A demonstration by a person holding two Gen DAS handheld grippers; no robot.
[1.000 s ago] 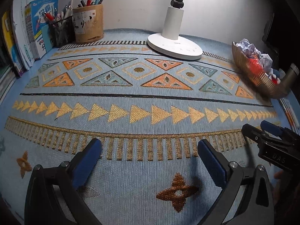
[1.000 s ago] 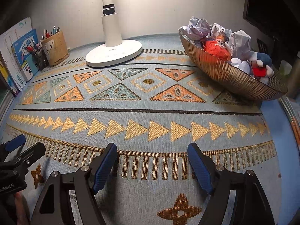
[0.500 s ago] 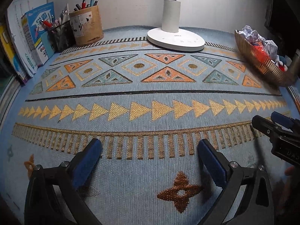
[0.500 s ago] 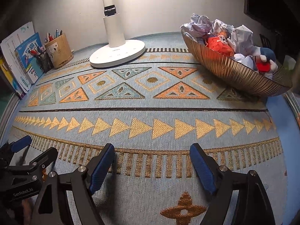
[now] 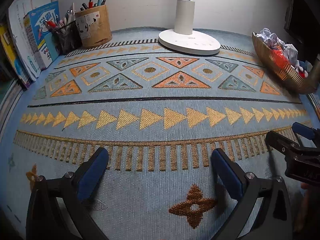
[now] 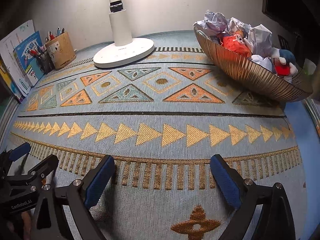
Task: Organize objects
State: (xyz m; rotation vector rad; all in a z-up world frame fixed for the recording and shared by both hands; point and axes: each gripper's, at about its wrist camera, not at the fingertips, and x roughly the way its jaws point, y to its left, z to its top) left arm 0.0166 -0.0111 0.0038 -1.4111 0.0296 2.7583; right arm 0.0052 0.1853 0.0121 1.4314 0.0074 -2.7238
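Observation:
A ribbed golden bowl [image 6: 250, 78] at the back right is heaped with crumpled paper [image 6: 216, 21], an orange toy [image 6: 236, 44] and a blue and red plush [image 6: 285, 63]; the left wrist view shows the same bowl [image 5: 280, 70] at its right edge. My left gripper [image 5: 160, 166] hovers open over the patterned blue mat [image 5: 160, 100], nothing between its blue pads. My right gripper [image 6: 163, 173] is beside it on the right, its jaws opening wide, with nothing between them. Each gripper appears at the edge of the other's view: right [image 5: 288, 136], left [image 6: 34, 154].
A white lamp base [image 5: 189, 42] stands at the back middle. At the back left are a tan pen cup [image 5: 94, 28], a black mesh pen holder [image 5: 66, 36] and upright books [image 5: 34, 38]. A dark screen [image 6: 290, 6] stands behind the bowl.
The right gripper's jaws have spread wider. The left wrist view has tilted slightly, so the lamp and the bowl sit a bit differently in the frame. Nothing on the mat has moved.

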